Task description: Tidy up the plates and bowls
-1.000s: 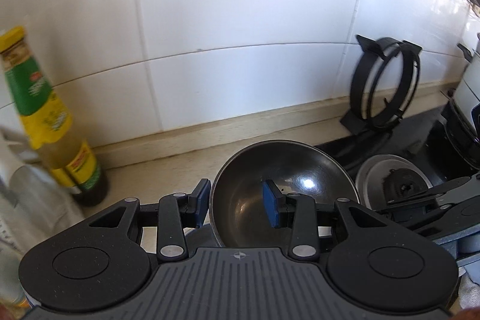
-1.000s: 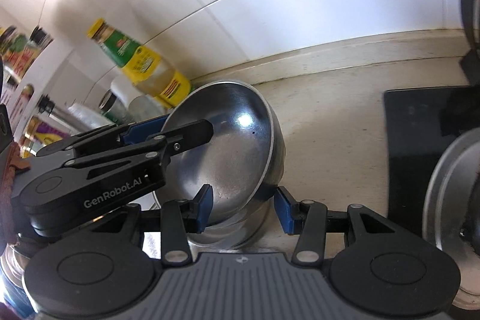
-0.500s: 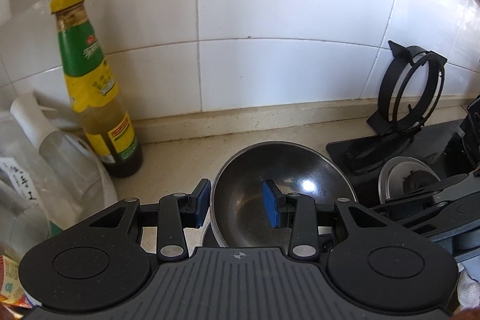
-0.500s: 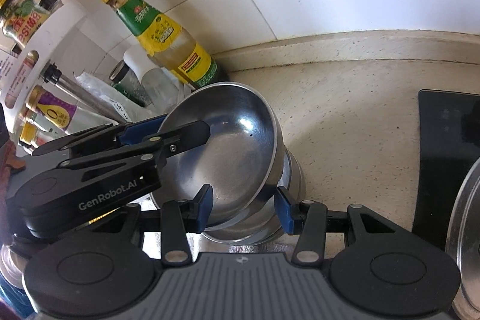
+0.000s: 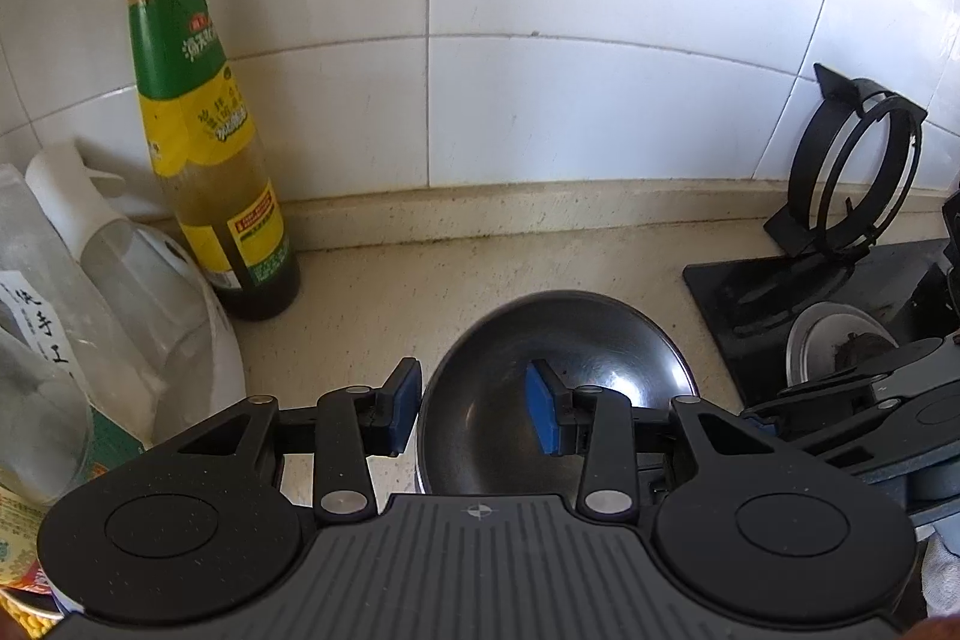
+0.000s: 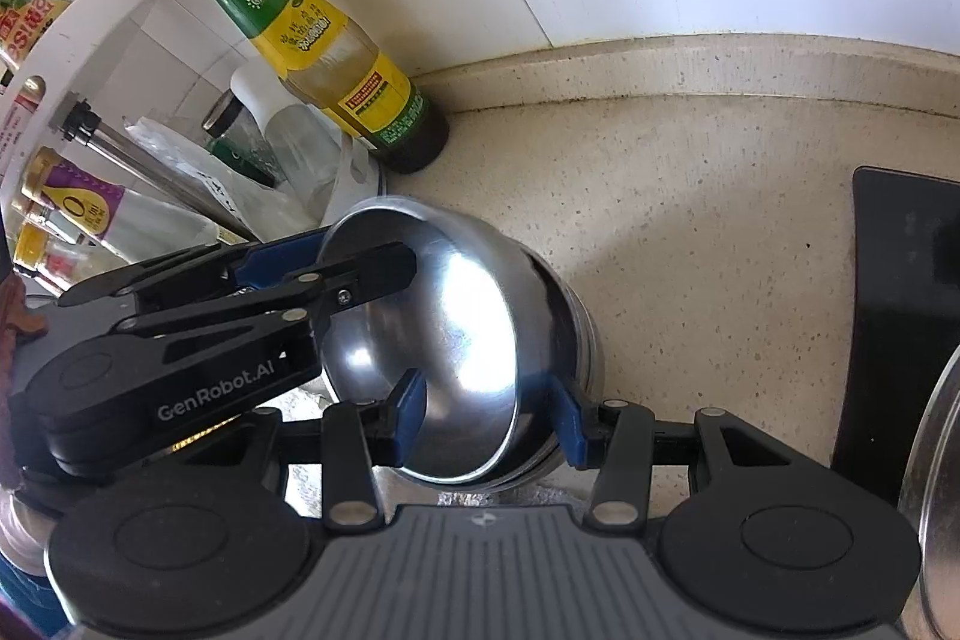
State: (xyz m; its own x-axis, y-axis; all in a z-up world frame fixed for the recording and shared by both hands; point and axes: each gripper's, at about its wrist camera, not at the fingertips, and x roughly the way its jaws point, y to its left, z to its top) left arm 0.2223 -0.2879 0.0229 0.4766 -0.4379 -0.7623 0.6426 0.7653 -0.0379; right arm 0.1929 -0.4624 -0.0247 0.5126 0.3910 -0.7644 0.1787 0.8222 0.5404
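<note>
Both your left gripper (image 5: pixel 472 415) and right gripper (image 6: pixel 489 421) clamp the round stainless-steel bowl's (image 6: pixel 462 334) rim above the speckled beige countertop (image 6: pixel 690 232).

Bowl (image 6: pixel 444 334) lowered nearer counter (image 6: pixel 690 232); sauce bottle (image 5: pixel 204 130) now closer

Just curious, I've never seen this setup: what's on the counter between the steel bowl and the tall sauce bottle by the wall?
Nothing: only bare speckled countertop separates the steel bowl from the sauce bottle, seen in both wrist views.
</note>
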